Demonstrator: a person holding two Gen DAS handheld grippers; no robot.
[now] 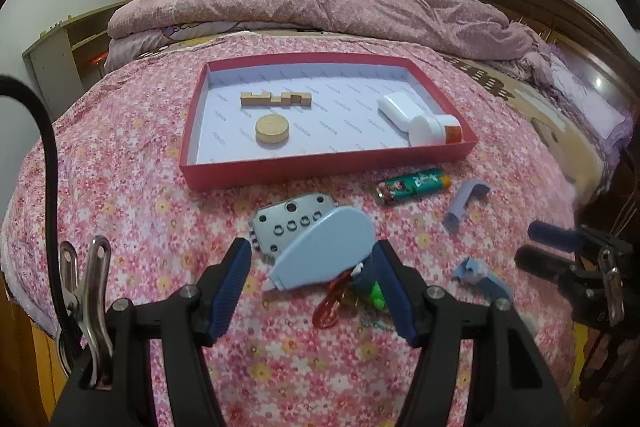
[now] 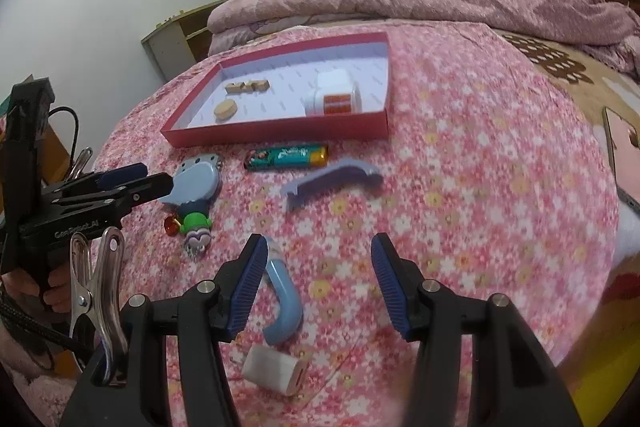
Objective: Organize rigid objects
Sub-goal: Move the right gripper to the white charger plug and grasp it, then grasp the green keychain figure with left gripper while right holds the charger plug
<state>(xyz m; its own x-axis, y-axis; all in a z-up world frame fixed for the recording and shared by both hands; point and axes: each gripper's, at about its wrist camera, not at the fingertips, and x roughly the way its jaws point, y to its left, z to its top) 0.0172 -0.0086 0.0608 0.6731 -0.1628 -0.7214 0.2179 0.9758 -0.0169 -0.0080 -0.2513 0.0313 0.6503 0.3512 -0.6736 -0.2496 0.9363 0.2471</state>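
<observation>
A red tray [image 1: 280,169] on the floral bedspread holds a notched wooden block [image 1: 275,99], a wooden disc [image 1: 272,131], a white case [image 1: 398,110] and a white bottle [image 1: 434,127]. My left gripper [image 1: 310,289] is open around a light blue correction tape dispenser [image 1: 324,253], which lies partly on a grey metal plate [image 1: 286,223]. My right gripper [image 2: 318,285] is open and empty above the bedspread, with a curved light blue piece [image 2: 284,303] beside its left finger. The tray [image 2: 280,131] and dispenser [image 2: 198,183] also show in the right wrist view.
A green lighter [image 1: 412,185], a lilac plastic handle [image 1: 464,201], a toy keychain [image 2: 194,227] and a white charger [image 2: 276,369] lie on the bedspread. A rolled quilt [image 1: 320,3] lies behind the tray. A phone [image 2: 622,155] lies at right.
</observation>
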